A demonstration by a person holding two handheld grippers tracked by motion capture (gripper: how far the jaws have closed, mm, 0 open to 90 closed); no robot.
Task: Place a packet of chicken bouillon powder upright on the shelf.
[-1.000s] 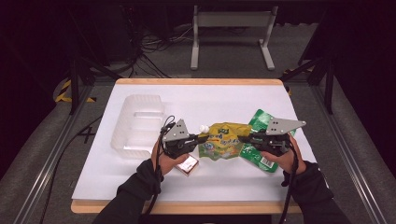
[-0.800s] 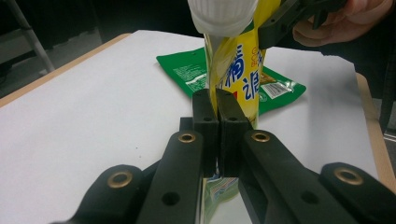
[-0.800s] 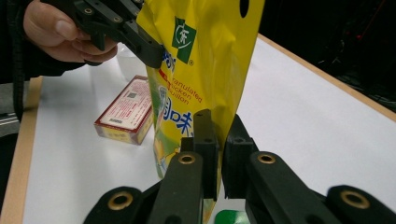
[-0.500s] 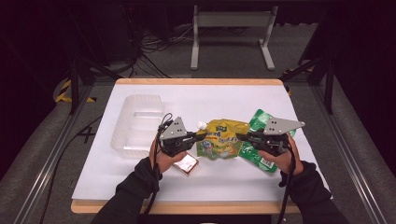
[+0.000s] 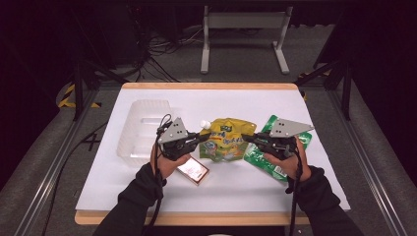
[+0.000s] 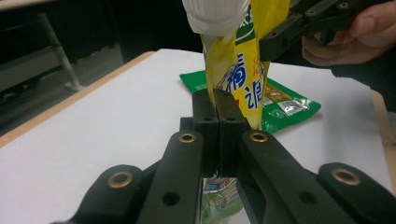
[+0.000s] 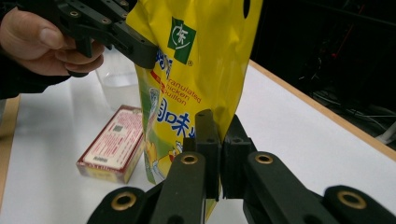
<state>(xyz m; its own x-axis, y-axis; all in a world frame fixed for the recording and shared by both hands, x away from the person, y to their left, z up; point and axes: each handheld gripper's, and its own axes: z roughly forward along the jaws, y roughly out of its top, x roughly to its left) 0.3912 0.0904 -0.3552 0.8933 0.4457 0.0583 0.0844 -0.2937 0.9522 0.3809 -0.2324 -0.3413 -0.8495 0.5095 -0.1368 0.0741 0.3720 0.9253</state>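
Fingers of left gripper [image 5: 204, 139] & right gripper [image 5: 248, 139] are pinched on opp. edges of yellow pouch [image 5: 227, 139], so it's shared, lifted off counter [image 5: 314, 187]; green packet [image 5: 259, 157] at pouch's 4 o'clock, tray [image 5: 140, 129] at 9.

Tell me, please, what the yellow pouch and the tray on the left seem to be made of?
The yellow pouch looks like glossy printed plastic film: it bends and creases between the left gripper and right gripper, with a white, probably hard plastic cap. The tray seems thin clear plastic, since the white table shows through it.
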